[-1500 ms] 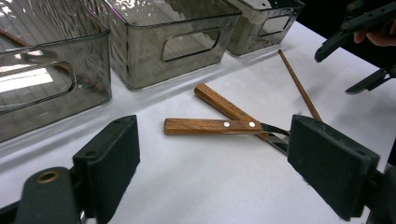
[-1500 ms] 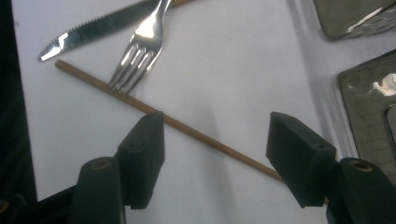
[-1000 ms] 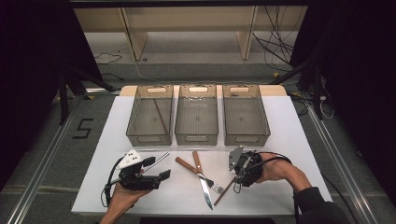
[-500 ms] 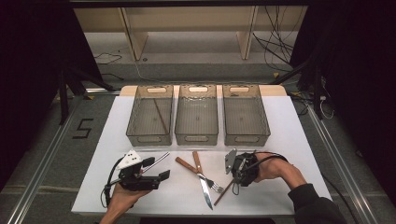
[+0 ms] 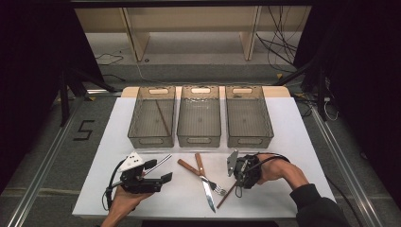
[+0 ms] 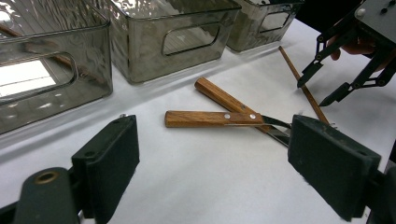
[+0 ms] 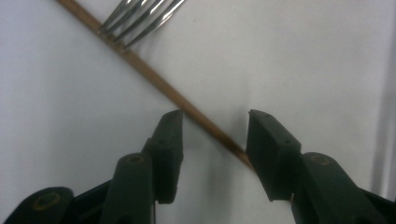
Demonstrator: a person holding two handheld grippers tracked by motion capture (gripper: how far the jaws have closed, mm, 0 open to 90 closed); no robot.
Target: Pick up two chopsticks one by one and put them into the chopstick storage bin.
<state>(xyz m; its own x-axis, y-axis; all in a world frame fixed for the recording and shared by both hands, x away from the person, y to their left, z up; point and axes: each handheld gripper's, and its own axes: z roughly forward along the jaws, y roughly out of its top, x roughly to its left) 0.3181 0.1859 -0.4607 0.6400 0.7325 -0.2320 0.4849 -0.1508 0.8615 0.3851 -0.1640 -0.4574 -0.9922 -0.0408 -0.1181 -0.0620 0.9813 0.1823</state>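
Since a second ago my right gripper [image 5: 235, 179] has slid left over the chopstick [image 5: 227, 195], beside the fork [image 5: 201, 175] and knife [image 5: 205, 182]. From my left gripper [image 6: 212, 161] (jaws spread), both lie ahead. Right gripper view: jaws spread, the chopstick [image 7: 159, 83] running between them, unpinched.

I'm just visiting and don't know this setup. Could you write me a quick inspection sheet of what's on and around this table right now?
Surface: white table, on a grey floor.
Job's things: three clear bins in a row; a chopstick in the left one. Knife and fork crossed; loose chopstick touching the fork's tines.
Clutter: nothing seen.
Grippers: left tool open, resting on the table; right tool open, jaws straddling the loose chopstick.
Cables: one trails from each tool; more lie on the floor behind.
Surroundings: wooden shelving, floor rails, a "5" marked on the floor.
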